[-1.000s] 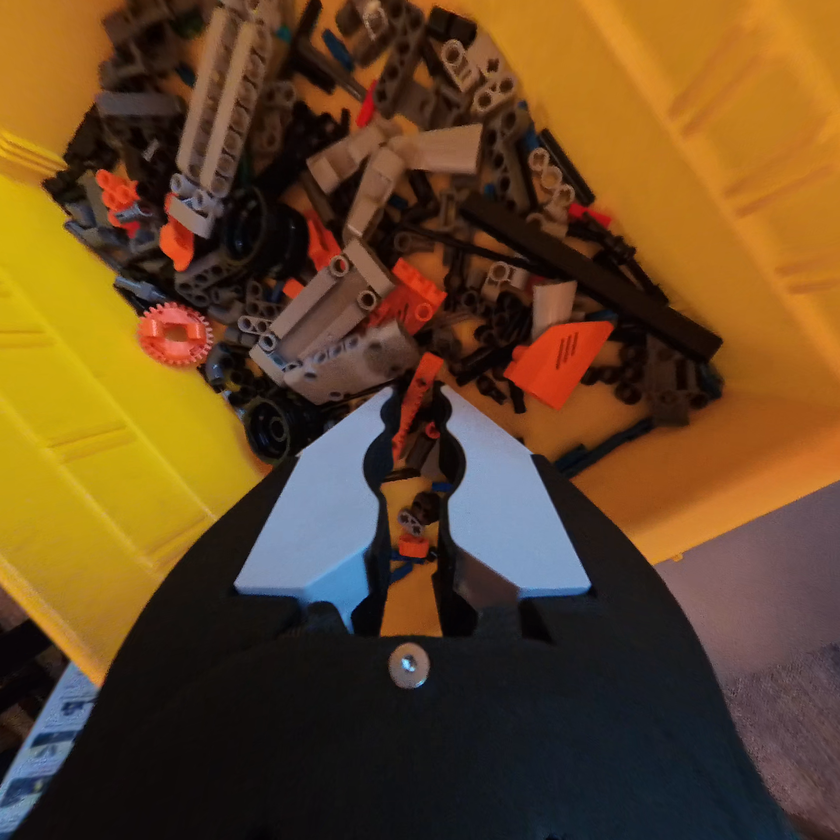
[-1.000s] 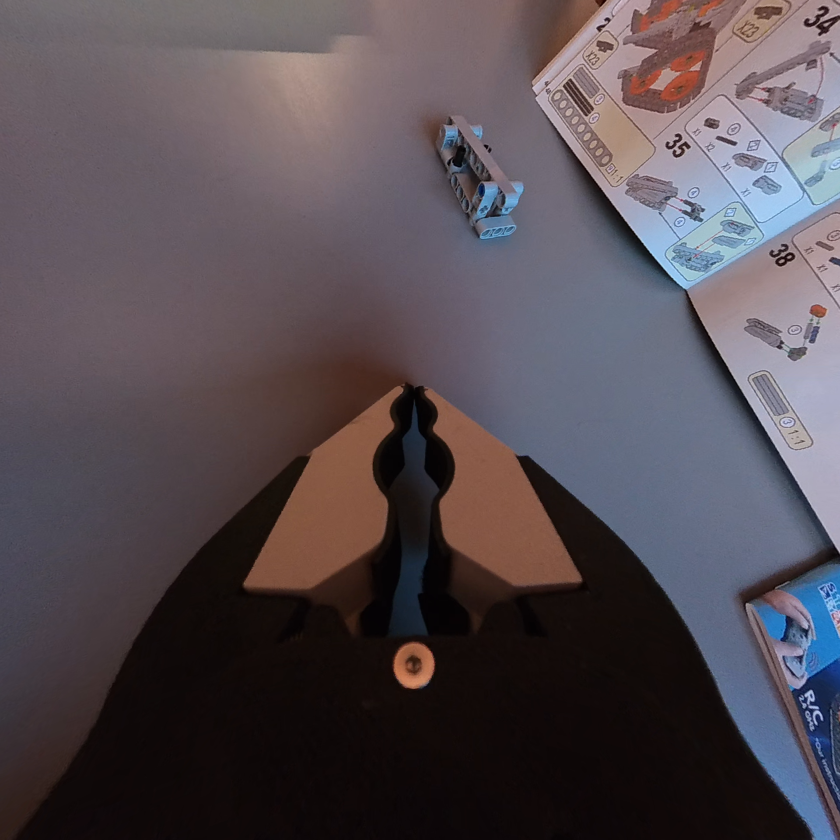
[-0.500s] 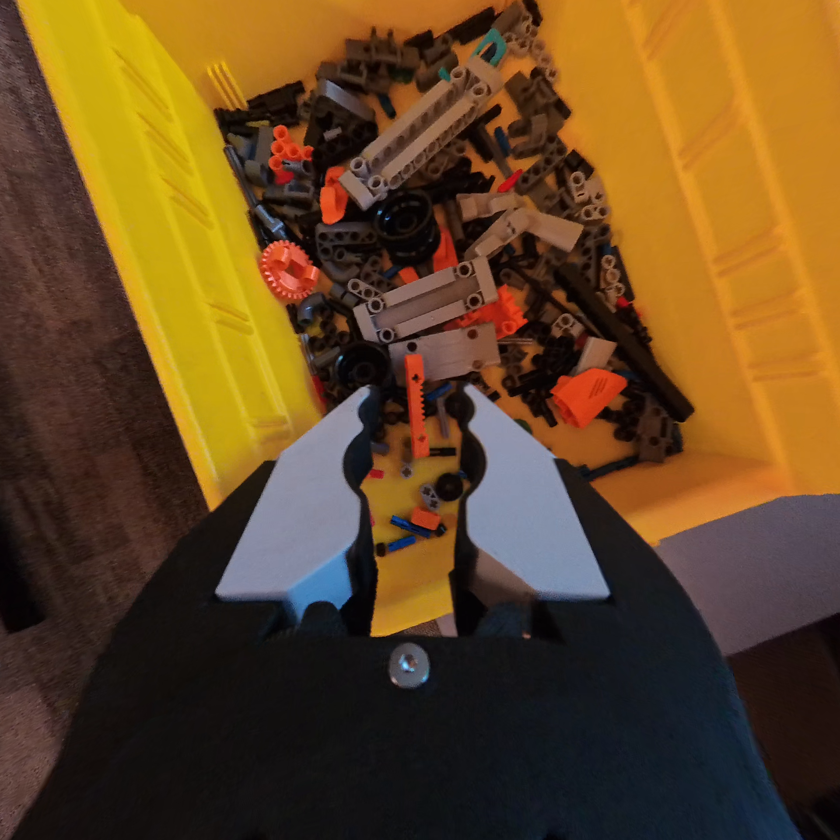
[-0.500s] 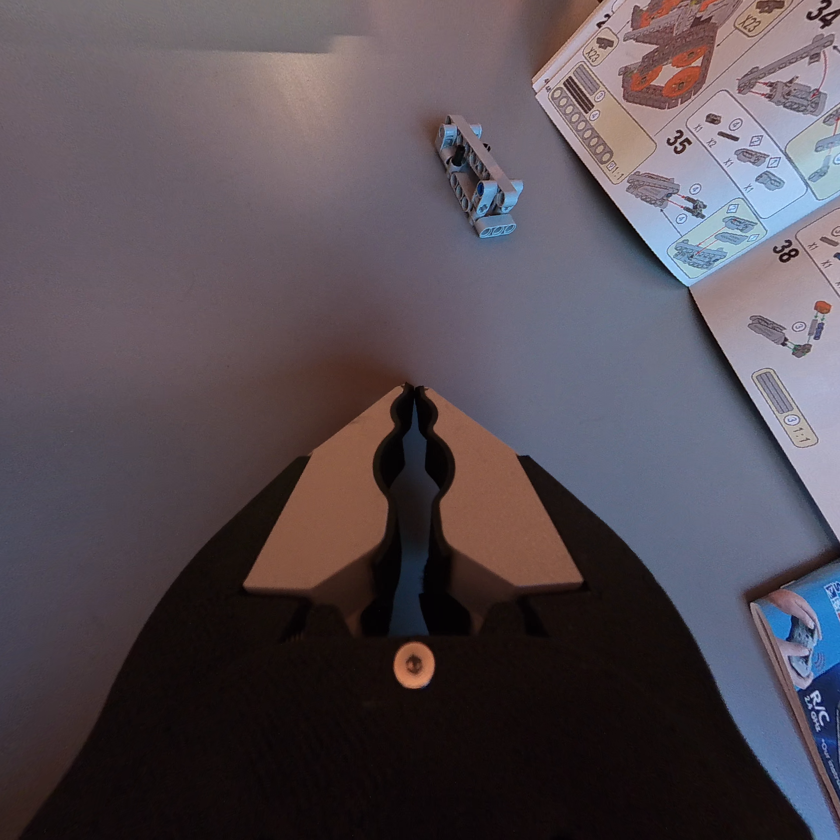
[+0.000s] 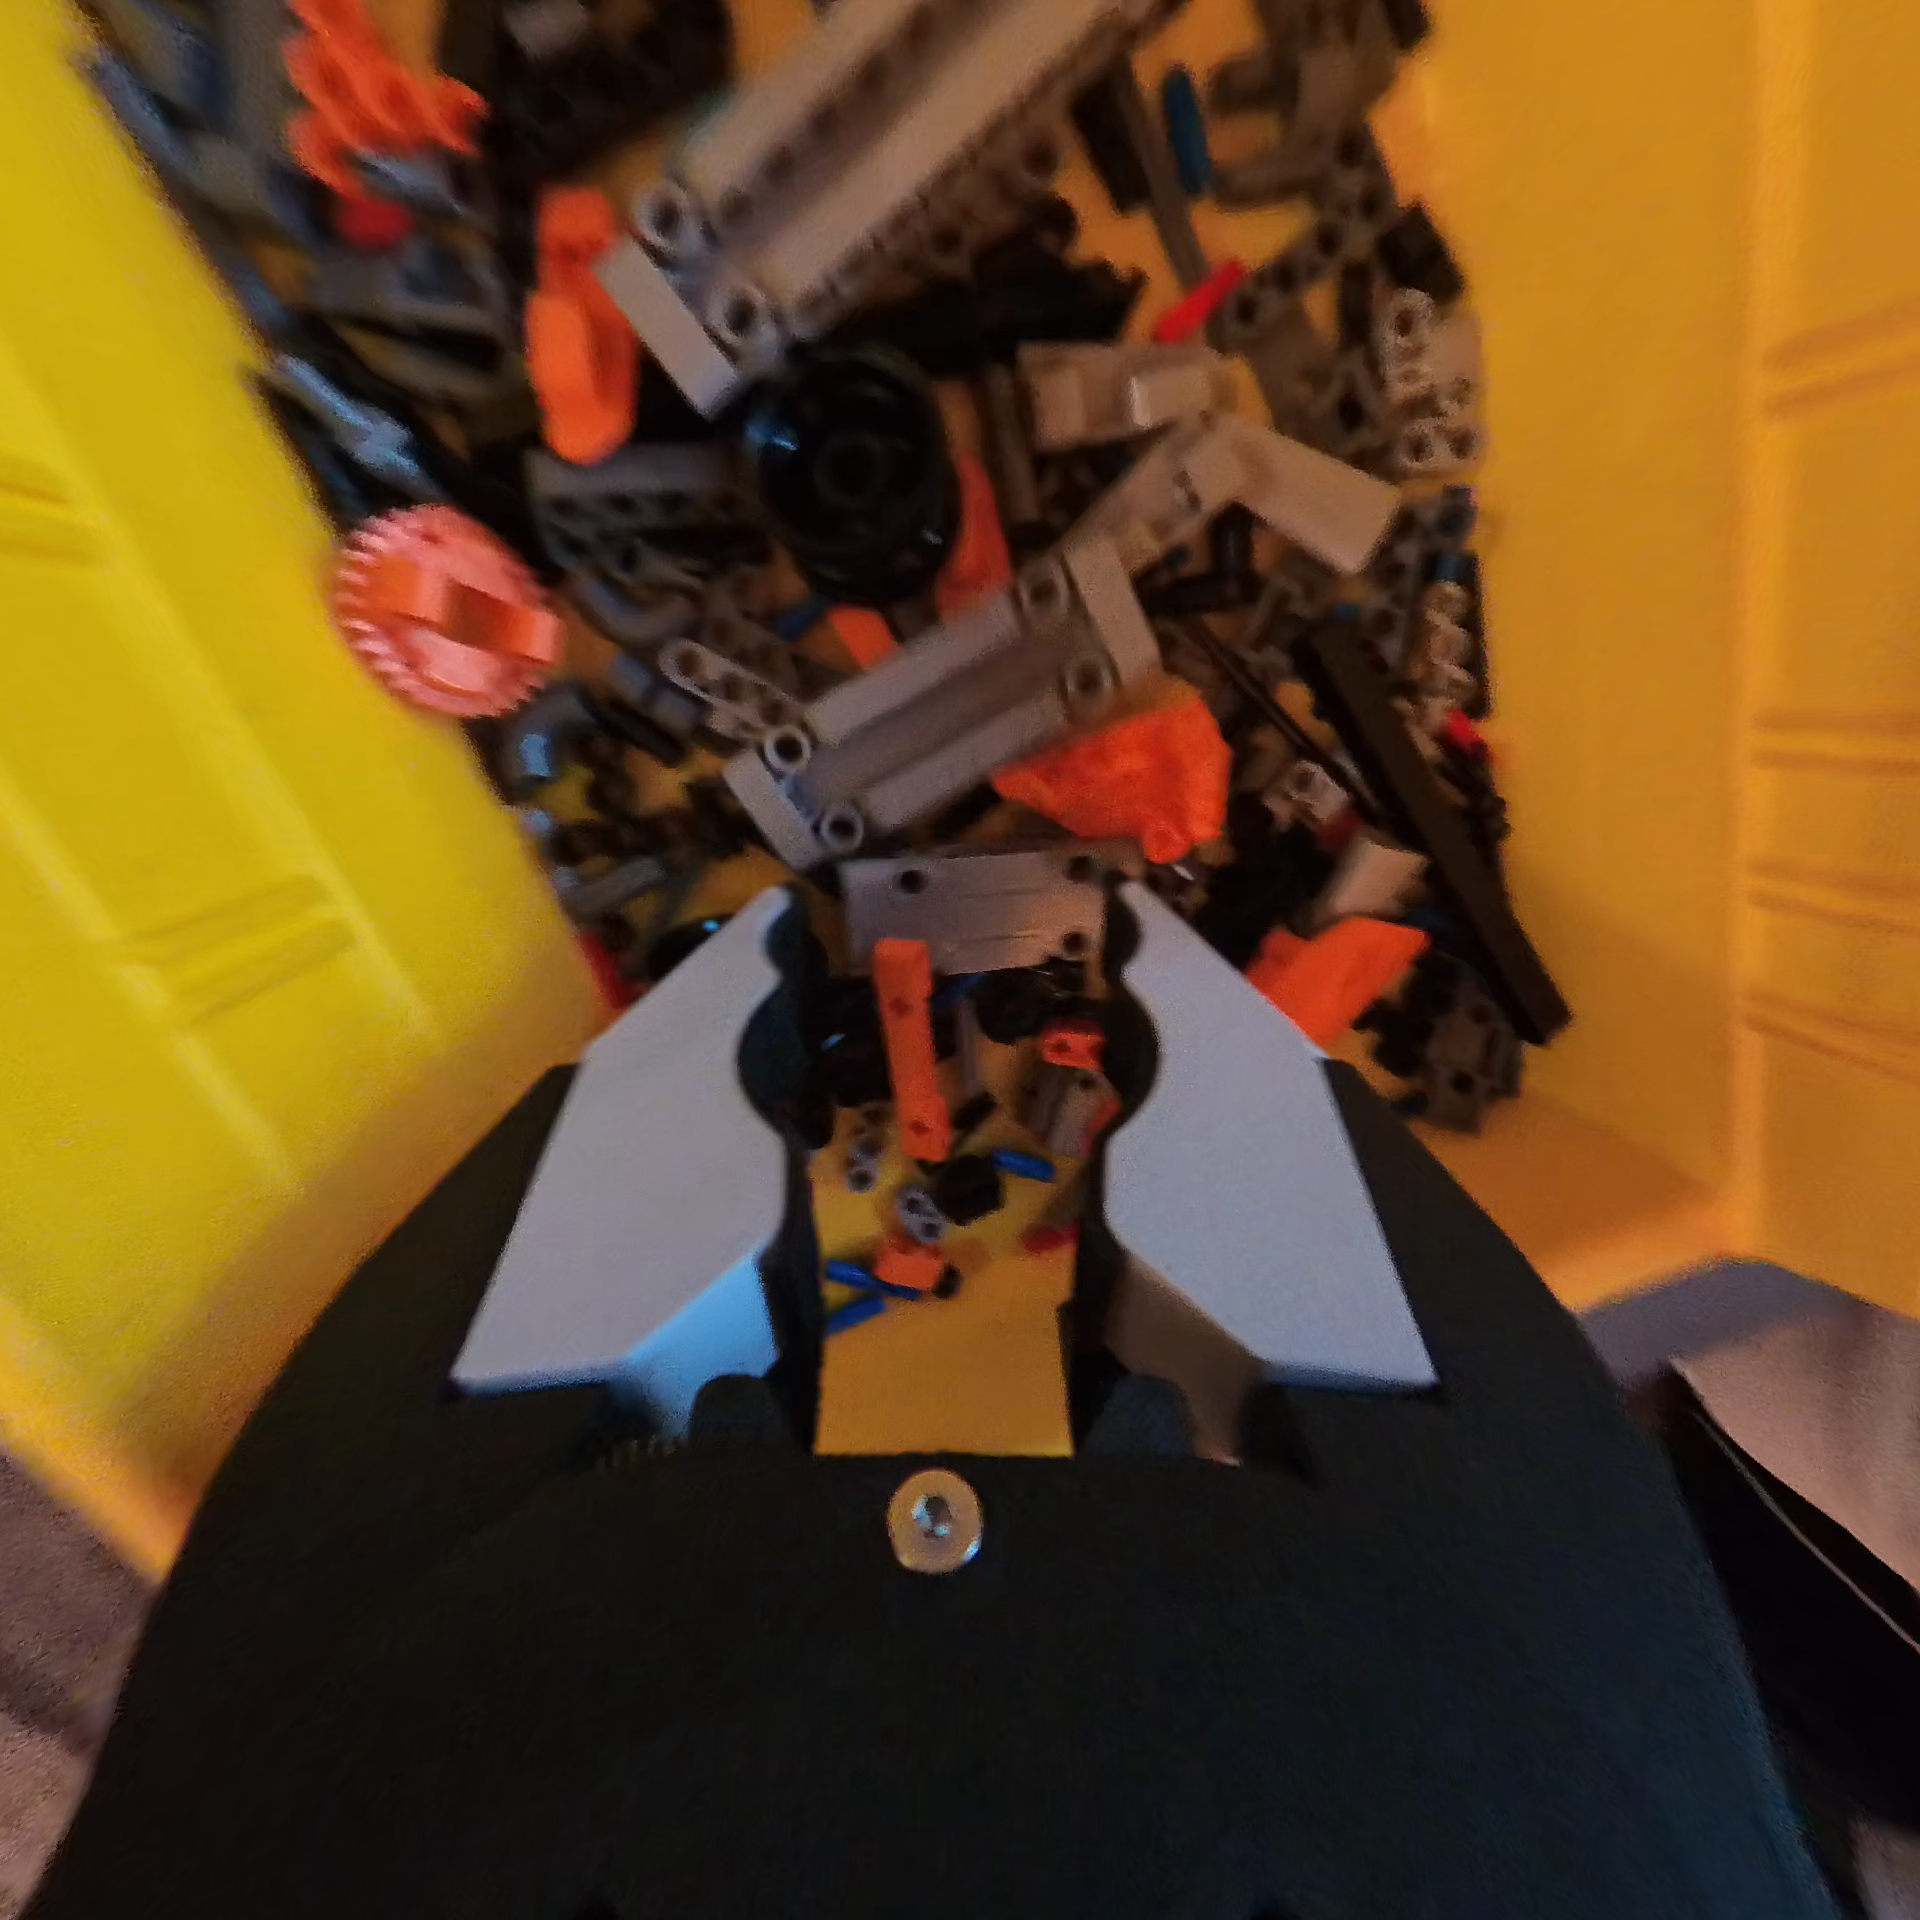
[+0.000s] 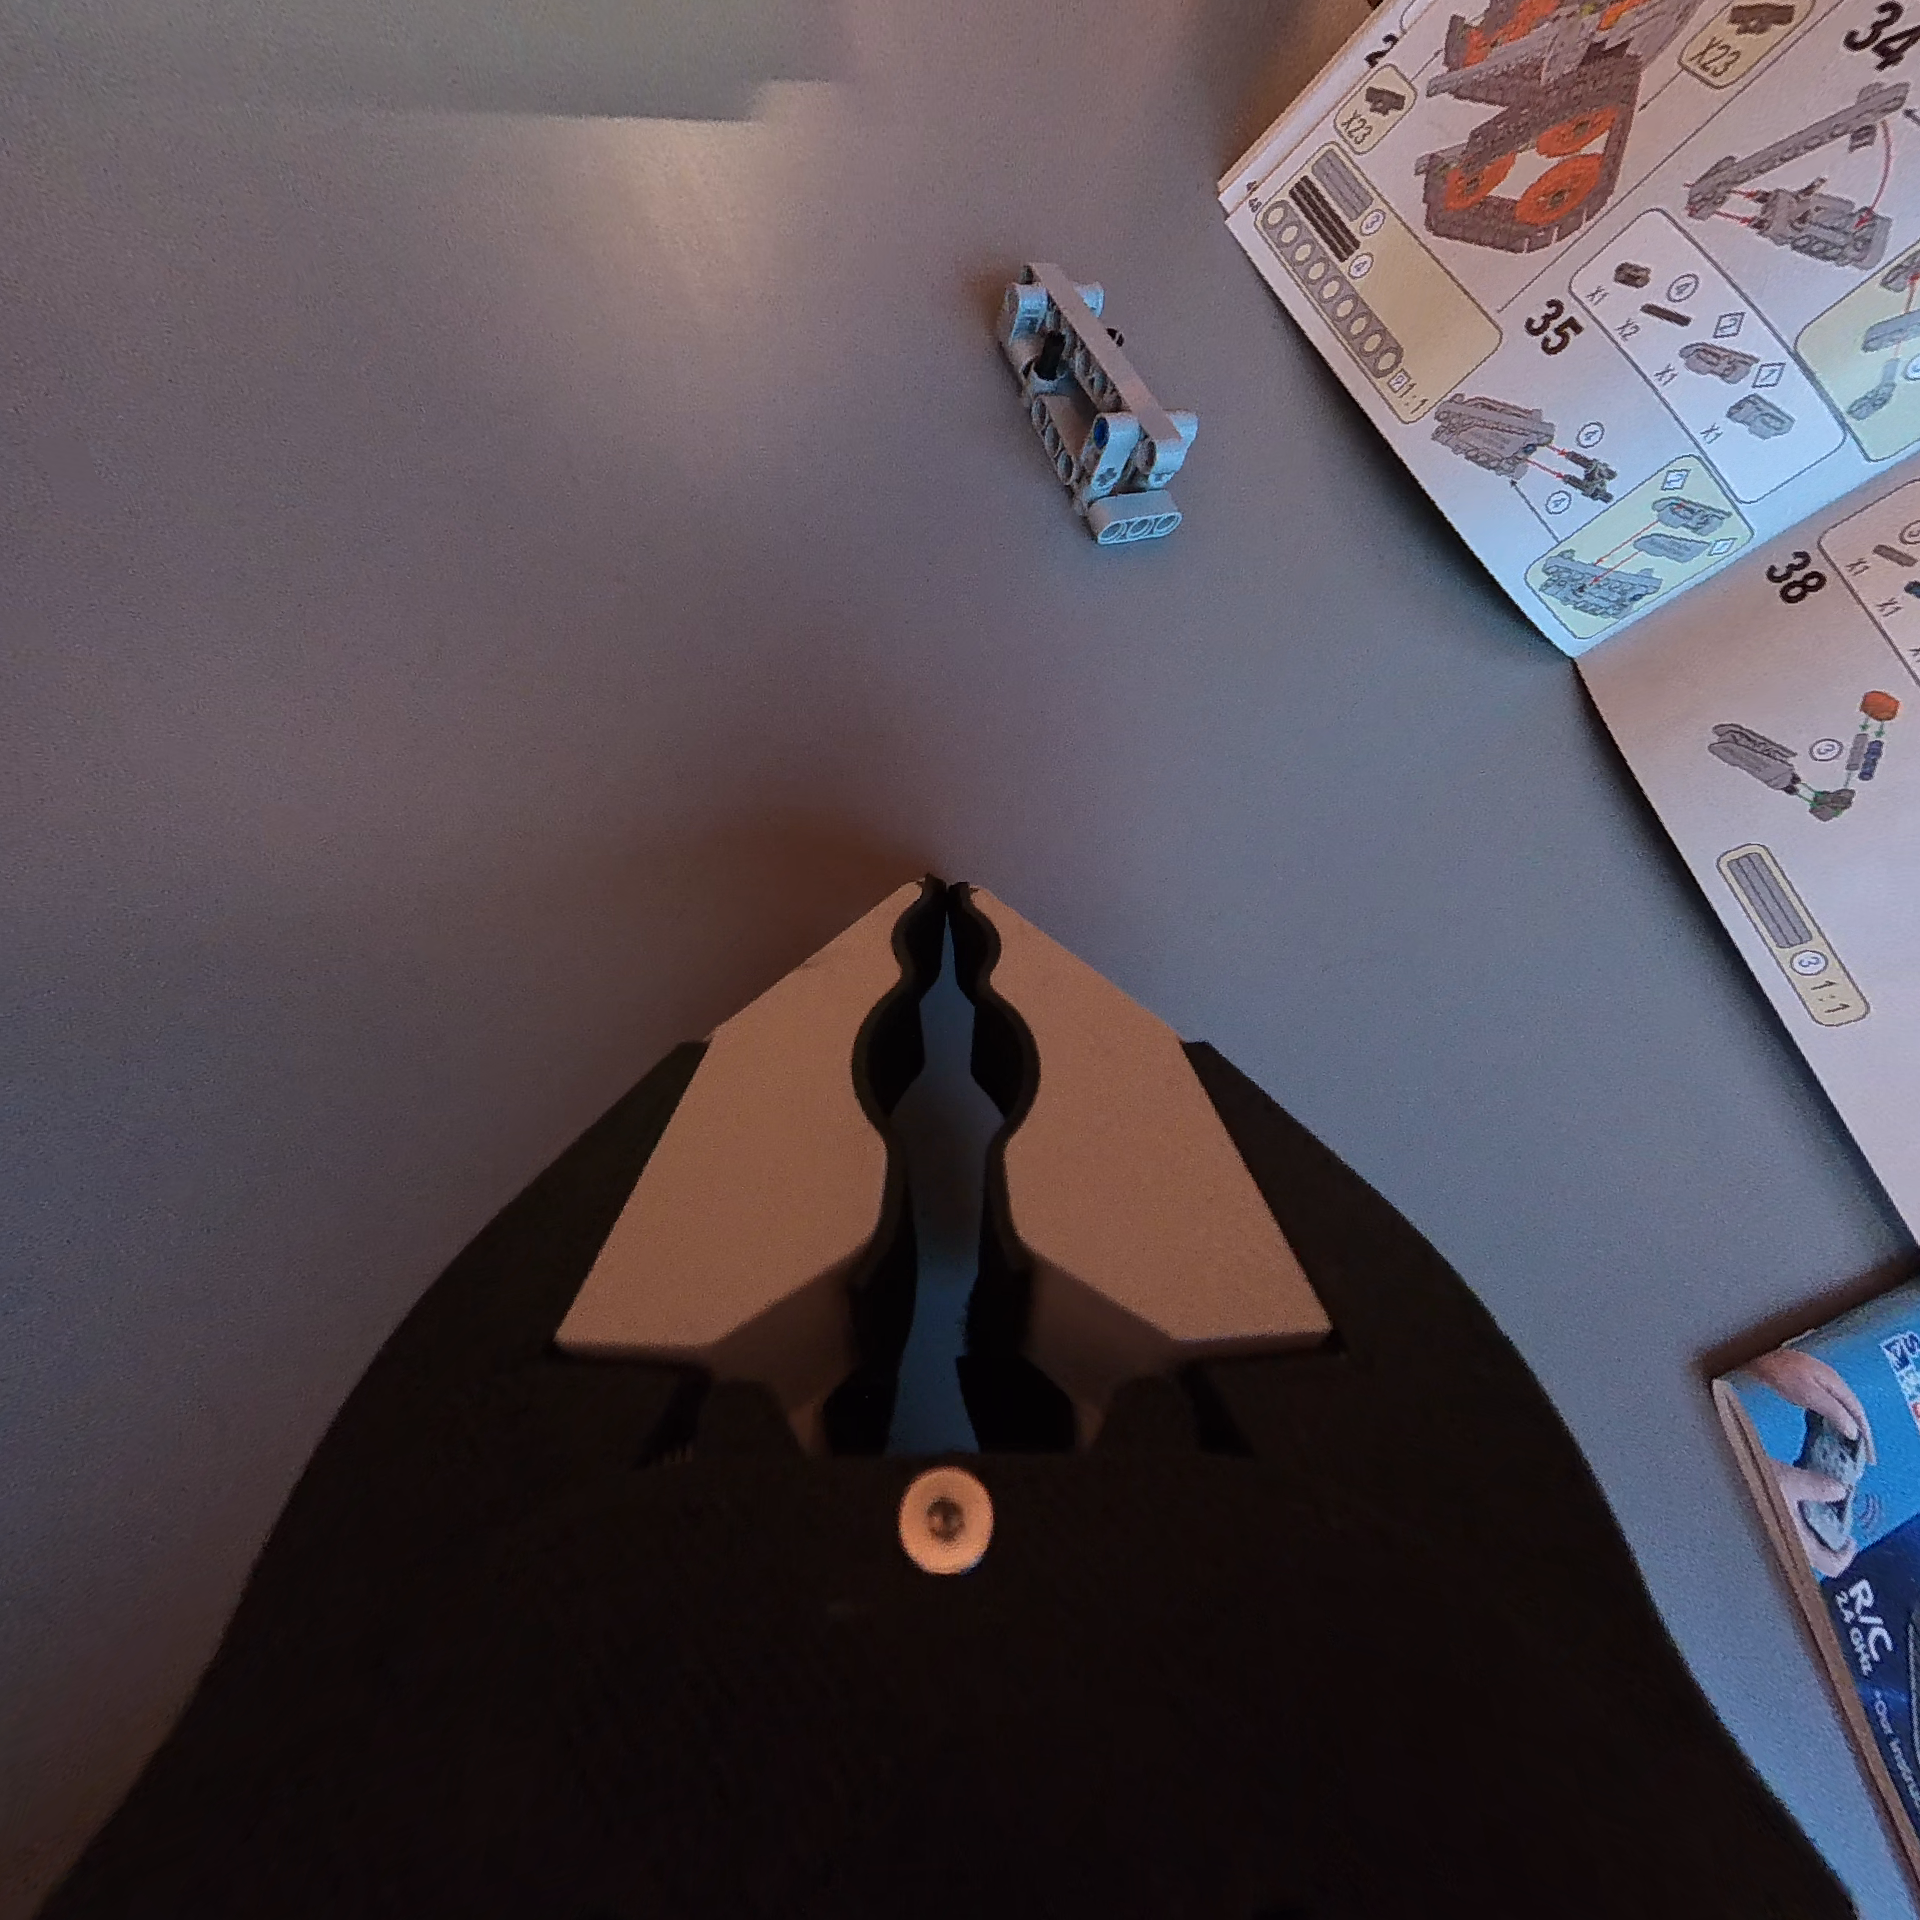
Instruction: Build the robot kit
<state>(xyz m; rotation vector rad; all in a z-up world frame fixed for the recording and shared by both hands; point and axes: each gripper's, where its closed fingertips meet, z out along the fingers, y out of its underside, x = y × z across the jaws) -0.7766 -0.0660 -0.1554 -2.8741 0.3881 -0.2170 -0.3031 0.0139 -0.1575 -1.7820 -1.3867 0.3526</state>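
My left gripper is open and empty, low inside a yellow bin of loose building parts. An orange toothed bar lies between its fingers on the bin floor, with a grey panel just past the tips. The view is blurred. My right gripper is shut and empty above a grey table. A small grey beam assembly lies on the table ahead and to the right of it.
The bin also holds an orange gear, a black wheel, long grey beams and an orange panel. An open instruction booklet and a blue box lie at the right of the table. Spacing between my two grippers at the tips: around 50 cm.
My left gripper has moved down and deeper into the bin and opened wider, with the orange bar now between its fingers. The right gripper has not moved.
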